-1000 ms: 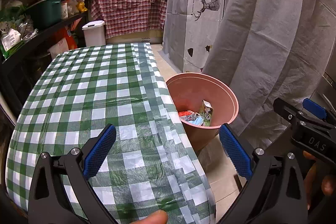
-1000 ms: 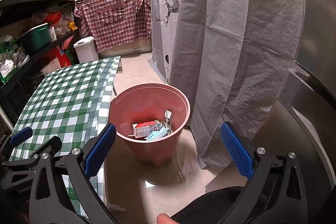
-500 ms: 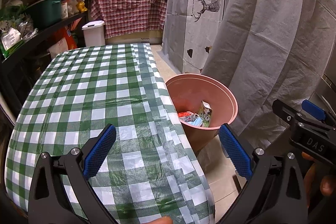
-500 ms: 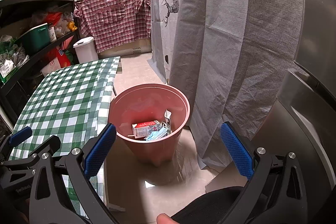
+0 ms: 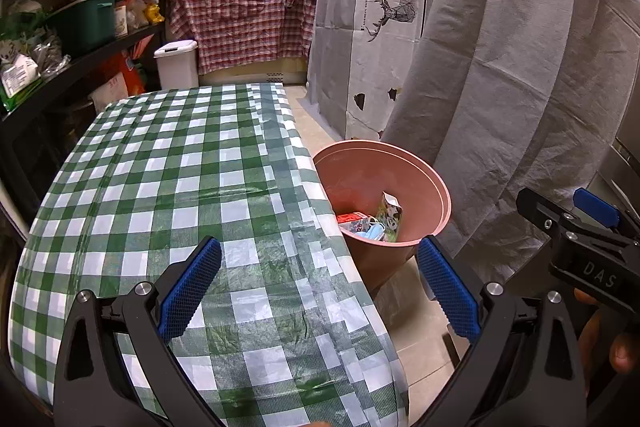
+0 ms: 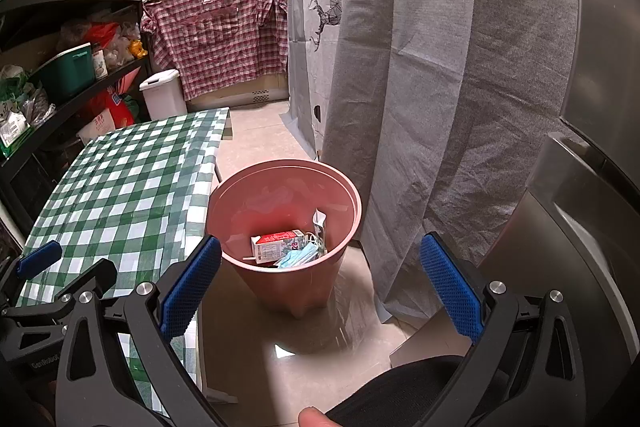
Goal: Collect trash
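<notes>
A pink bin (image 5: 430,187) (image 6: 348,199) stands on the floor beside the table. Inside it lie a red and white carton (image 6: 274,245) (image 5: 351,219), a blue face mask (image 6: 298,257) (image 5: 370,231) and a printed wrapper (image 5: 390,215) (image 6: 319,227). My left gripper (image 5: 318,285) hovers open over the table's near right corner, nothing between its blue pads. My right gripper (image 6: 320,285) hangs open above the floor just in front of the bin, also holding nothing. In the left wrist view the right gripper (image 5: 576,223) shows at the right edge.
A green checked tablecloth (image 5: 168,179) (image 6: 120,187) covers the table. Grey curtains (image 5: 500,67) (image 6: 440,87) hang right of the bin. Dark shelves (image 5: 72,39) with boxes and bags line the left. A white lidded bin (image 5: 176,65) stands by a plaid shirt (image 5: 240,11) at the back.
The left gripper has drifted slightly back; a fingertip at the bottom edge of its view has nearly slipped out of sight. The right gripper has not moved.
</notes>
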The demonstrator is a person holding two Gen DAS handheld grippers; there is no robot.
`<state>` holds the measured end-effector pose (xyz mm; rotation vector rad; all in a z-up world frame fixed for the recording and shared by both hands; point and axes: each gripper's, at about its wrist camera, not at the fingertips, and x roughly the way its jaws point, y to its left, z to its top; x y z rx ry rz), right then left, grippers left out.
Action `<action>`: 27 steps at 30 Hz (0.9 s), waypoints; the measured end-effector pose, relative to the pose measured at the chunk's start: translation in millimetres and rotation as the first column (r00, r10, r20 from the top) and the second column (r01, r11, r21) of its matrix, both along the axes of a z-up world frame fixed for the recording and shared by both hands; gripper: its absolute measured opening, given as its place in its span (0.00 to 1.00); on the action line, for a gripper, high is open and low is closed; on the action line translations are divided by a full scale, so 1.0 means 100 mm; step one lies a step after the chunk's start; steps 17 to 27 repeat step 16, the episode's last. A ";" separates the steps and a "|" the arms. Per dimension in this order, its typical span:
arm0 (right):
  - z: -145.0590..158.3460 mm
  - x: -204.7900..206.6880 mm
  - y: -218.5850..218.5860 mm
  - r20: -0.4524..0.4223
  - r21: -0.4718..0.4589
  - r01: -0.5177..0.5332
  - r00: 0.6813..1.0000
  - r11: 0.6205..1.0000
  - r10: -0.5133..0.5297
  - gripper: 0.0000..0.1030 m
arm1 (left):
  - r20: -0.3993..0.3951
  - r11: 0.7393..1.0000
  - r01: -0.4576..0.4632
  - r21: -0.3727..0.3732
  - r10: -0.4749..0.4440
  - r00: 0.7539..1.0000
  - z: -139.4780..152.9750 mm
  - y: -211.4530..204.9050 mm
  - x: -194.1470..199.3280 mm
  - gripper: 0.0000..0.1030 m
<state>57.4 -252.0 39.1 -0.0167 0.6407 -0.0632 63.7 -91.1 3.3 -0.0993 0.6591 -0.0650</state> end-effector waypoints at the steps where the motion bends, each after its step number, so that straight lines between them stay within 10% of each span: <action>1: 0.00 0.00 0.00 0.000 0.000 0.000 1.000 1.000 0.000 0.95 | 0.001 1.000 -0.001 0.000 0.001 1.000 0.00 0.00 0.00 0.93; 27: 0.00 0.00 0.00 0.000 0.000 0.000 1.000 1.000 0.000 0.95 | -0.011 1.000 -0.008 -0.012 0.008 1.000 -0.01 0.02 0.01 0.93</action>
